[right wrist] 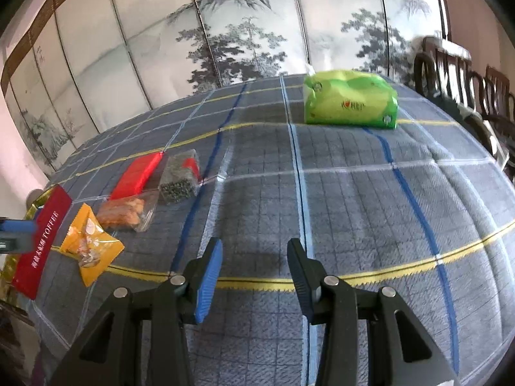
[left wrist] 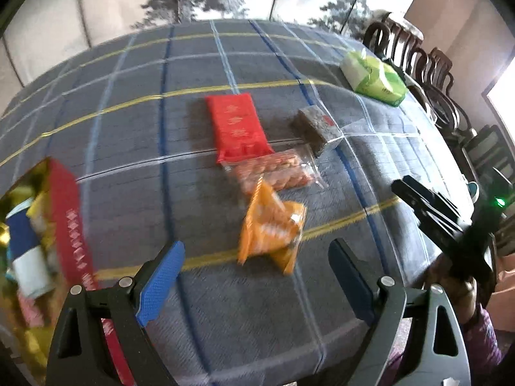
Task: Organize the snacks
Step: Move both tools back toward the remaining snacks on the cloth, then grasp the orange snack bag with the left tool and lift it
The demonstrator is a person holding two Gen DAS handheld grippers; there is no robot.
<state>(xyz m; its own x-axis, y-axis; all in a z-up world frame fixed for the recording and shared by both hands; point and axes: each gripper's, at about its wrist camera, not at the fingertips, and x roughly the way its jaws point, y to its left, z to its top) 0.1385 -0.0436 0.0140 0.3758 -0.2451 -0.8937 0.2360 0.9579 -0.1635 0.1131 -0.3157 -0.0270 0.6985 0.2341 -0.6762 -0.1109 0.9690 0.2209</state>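
both grippers are hovering empty over the table (right wrist: 370,212). left gripper (left wrist: 254,284): jaws standing wide apart, nothing between them. right gripper (right wrist: 254,278): jaws also standing apart, nothing between them, only bare cloth ahead.

snacks lying loose on the cloth, four counted:
- orange packet (left wrist: 270,225) is sitting just ahead of the left jaws, roughly centred on the gap, not touching either finger. in the right view it is lying well off to the left of the right jaws (right wrist: 91,251).
- clear bag of orange-brown pieces (left wrist: 273,173) is lying just beyond the packet, its far end tucked against the red pack.
- red pack (left wrist: 236,125) is lying further ahead, flat.
- dark block (left wrist: 313,127) in clear wrap is sitting to the right of the red pack.

red box (left wrist: 69,222) marked toffee is sitting at the far left of the left jaws, holding several items already (blue, white, yellow wrappers; blurred, cannot tell which).

green pack (right wrist: 349,101) is resting far ahead of the right jaws, apart from the snack group; looks like tissues, probably not part of the sort.

judgement: task looks partly done, with some snacks boxed and four left out. the orange packet seems the likely next pick for the left gripper, being nearest its jaws.
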